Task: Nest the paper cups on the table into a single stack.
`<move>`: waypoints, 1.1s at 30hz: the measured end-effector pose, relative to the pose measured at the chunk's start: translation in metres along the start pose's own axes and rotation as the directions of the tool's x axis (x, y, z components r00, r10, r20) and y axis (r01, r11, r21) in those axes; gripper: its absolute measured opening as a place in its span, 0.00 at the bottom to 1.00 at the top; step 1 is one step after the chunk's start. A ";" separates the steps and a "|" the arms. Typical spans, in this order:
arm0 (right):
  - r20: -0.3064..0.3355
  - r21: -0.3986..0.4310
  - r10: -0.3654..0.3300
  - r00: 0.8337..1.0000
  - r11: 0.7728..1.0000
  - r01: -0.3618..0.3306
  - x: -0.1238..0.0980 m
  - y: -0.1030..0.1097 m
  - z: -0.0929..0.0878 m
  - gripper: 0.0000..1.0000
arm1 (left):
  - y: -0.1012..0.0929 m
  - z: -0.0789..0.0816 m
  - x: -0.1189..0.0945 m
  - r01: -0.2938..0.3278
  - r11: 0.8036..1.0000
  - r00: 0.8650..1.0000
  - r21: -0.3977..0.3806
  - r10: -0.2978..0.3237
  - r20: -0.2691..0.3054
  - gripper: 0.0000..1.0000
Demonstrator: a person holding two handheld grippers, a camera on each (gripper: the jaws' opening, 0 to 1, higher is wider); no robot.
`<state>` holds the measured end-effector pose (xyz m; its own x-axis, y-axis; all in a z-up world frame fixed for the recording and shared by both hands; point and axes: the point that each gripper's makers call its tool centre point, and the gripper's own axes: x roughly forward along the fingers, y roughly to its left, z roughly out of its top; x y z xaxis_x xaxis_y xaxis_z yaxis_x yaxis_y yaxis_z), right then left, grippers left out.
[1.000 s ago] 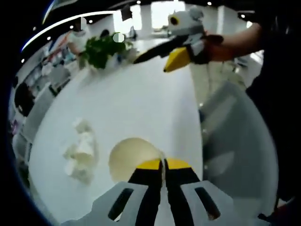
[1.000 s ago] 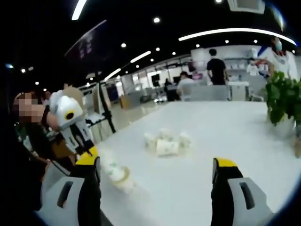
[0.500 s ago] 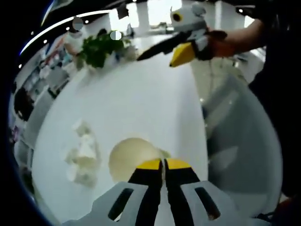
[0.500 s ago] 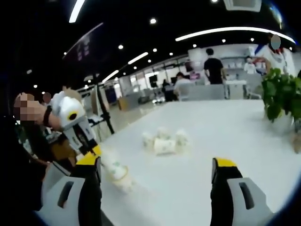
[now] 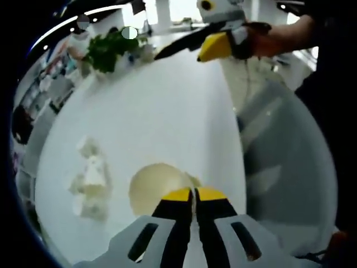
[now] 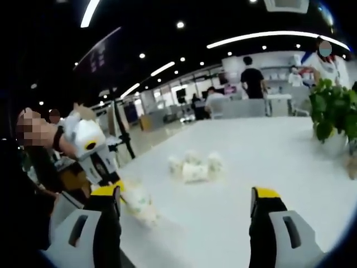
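My left gripper (image 5: pixel 194 196) is shut on the rim of a cream paper cup (image 5: pixel 158 188), whose open mouth faces the camera. Several more paper cups (image 5: pixel 89 184) lie in a loose cluster on the white table (image 5: pixel 167 111), to the left of the held cup. In the right gripper view that cluster (image 6: pixel 193 167) sits mid-table ahead of my right gripper (image 6: pixel 186 196), which is wide open and holds nothing. The left gripper (image 6: pixel 92 146) with its cup (image 6: pixel 139 204) shows at the left there. The right gripper (image 5: pixel 215 44), held by a hand, hovers over the table's far edge.
A potted green plant (image 5: pixel 109 50) (image 6: pixel 334 111) stands at the far end of the table. The table's edge (image 5: pixel 241 162) runs along the right, with grey floor beyond. A person's body is close on that side. Other people stand in the background.
Both views have shifted slightly with the hands. The left gripper keeps its hold on the cup and the right gripper stays open. The cups on the table have not moved.
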<state>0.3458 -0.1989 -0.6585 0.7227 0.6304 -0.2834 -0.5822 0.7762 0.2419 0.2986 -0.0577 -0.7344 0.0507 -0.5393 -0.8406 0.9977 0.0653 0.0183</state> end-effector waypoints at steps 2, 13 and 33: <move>-0.001 0.004 0.001 1.000 1.000 -0.001 0.001 0.000 -0.001 0.95 | -0.001 -0.003 0.002 0.005 1.000 1.000 0.005 -0.005 -0.007 0.00; 0.002 0.014 -0.003 1.000 1.000 0.003 0.002 -0.003 -0.003 0.94 | -0.003 -0.009 0.012 0.037 0.999 0.999 0.024 -0.036 -0.019 0.02; -0.007 0.021 -0.001 1.000 1.000 0.001 -0.004 -0.007 -0.016 0.93 | -0.012 -0.015 0.022 0.038 0.999 0.999 -0.023 -0.038 -0.003 0.08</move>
<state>0.3411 -0.2063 -0.6734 0.7204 0.6299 -0.2902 -0.5736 0.7764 0.2612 0.2867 -0.0581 -0.7609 0.0126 -0.5390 -0.8422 0.9976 0.0636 -0.0258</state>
